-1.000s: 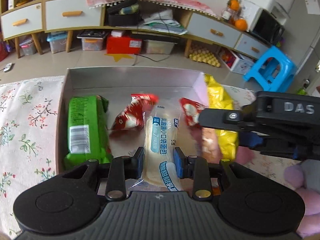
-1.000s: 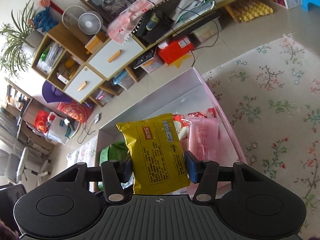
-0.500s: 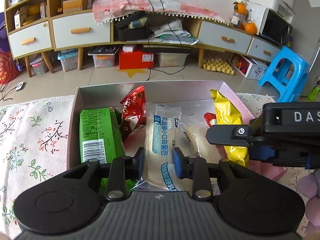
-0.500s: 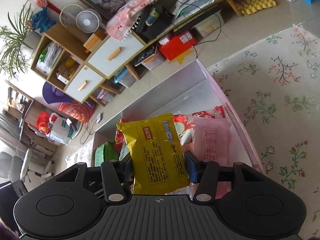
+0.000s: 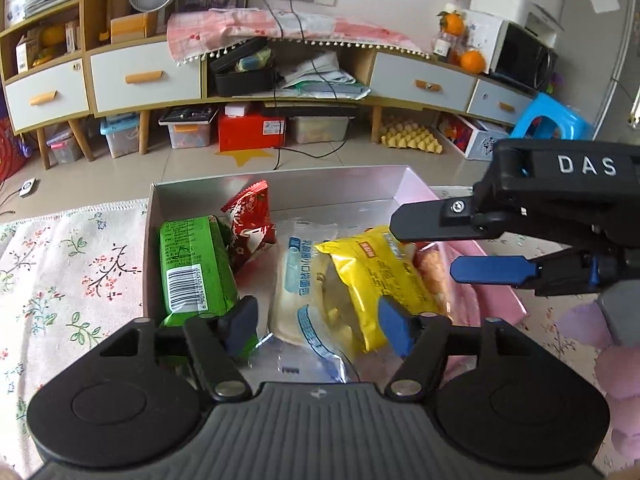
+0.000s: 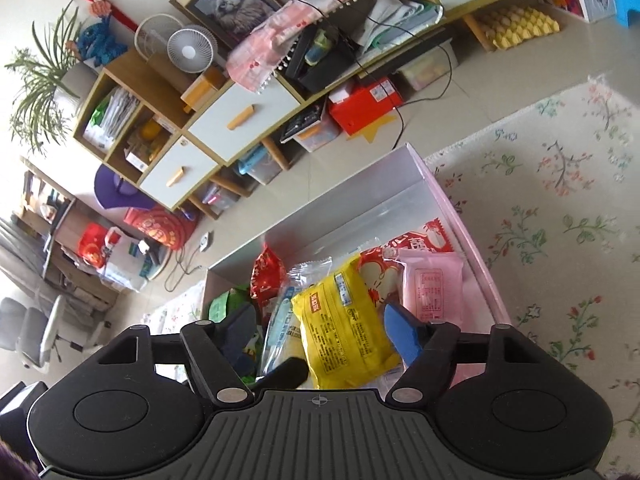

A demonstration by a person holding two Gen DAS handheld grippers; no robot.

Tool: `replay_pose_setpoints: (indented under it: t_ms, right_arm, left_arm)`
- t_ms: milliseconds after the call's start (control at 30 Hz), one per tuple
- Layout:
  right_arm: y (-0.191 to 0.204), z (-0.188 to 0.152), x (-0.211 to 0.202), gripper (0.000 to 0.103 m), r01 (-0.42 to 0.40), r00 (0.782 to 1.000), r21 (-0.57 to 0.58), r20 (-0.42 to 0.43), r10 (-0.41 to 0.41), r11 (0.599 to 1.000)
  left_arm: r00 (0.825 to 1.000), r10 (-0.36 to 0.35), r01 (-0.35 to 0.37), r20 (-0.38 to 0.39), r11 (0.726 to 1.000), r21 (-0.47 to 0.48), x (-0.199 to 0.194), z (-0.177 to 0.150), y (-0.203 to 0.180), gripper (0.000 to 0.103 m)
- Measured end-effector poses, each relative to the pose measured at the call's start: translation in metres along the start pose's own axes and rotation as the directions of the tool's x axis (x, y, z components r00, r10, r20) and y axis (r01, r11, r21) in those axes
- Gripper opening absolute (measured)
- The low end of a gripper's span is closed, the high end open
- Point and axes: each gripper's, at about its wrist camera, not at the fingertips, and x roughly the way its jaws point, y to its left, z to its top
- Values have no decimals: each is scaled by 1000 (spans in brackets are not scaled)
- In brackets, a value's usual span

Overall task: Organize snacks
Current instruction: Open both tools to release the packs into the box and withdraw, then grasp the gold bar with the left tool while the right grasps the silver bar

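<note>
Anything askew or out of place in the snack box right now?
Mildly: the yellow pack lies tilted, overlapping the clear bread pack rather than flat on the box floor. Nothing is spilled or torn.

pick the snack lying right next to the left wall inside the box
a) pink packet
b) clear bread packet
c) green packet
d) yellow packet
c: the green packet lies along the left wall of the box, while the yellow packet and the clear bread packet sit mid-box and the pink packet lies at the right wall.
</note>
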Motion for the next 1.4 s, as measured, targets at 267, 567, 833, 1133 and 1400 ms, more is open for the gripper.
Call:
replay_pose_setpoints:
  t_ms: [267,567,833,1133,1400]
  right_arm:
    - [13,-7,-28,82,46,999,-60,4,-46,997]
    - [20,-28,-63,87,102,995,-135,4,-102,986]
    - [20,-48,-88,92,127,992,-179,9,-128,976]
    - [8,-79,-99,96,149,989,-274,41,-143,950]
    - [-10,-104,-94,97,122,992,-477,21,-127,871]
  left_arm:
    - [1000,-1,2,-13,1000,6,-22,-7,-10,78]
    - [1000,13,-12,-20,1000,8,-53,-23,-19,94]
    - [999,47,-47,-22,999,5,-76,-41,-24,102]
    - [994,101,-102,-30,994,-33,-84,-74,-27,102]
    - [999,51,-51,9,998,-31,-67,-98,-31,95]
